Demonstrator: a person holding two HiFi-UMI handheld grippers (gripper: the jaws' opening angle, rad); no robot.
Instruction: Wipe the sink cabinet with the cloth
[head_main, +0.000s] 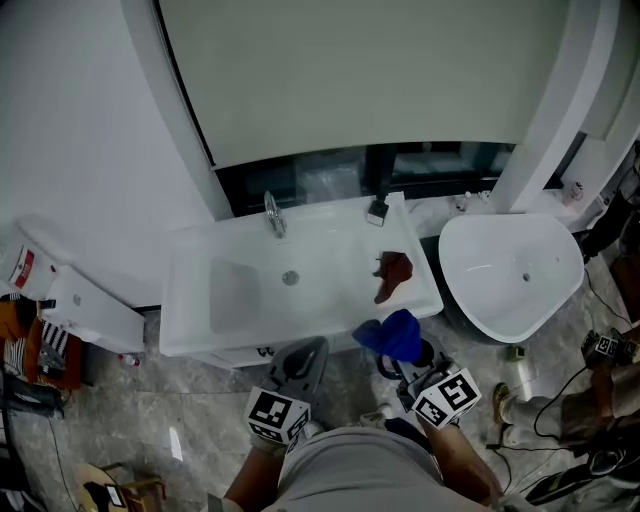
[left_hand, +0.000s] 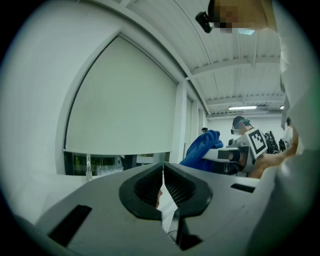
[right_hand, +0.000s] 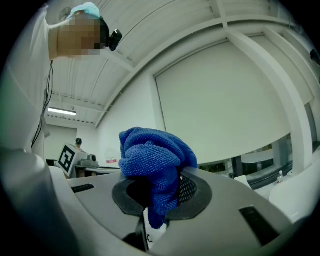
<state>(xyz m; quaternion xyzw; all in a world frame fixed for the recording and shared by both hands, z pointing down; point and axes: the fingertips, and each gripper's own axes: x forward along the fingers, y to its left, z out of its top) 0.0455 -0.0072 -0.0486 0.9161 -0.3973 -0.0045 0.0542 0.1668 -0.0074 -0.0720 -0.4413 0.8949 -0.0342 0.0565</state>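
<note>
Wiping of the sink cabinet (head_main: 200, 340) looks yet to start

At its five o'clock, the right gripper (head_main: 402, 362) jaws grasp the blue cloth (head_main: 396, 335); the left gripper (head_main: 300, 362) jaws are clenched, empty.

light: cool, even, rather dim; ceiling strip lamp (left_hand: 242, 107) glows at right of left gripper view
glint: small, on floor (head_main: 175, 440), lower left of head view
edges: gripper views bulge, black corners
focus: cloth (right_hand: 155, 160) weave sharp; backgrounds soft
</note>
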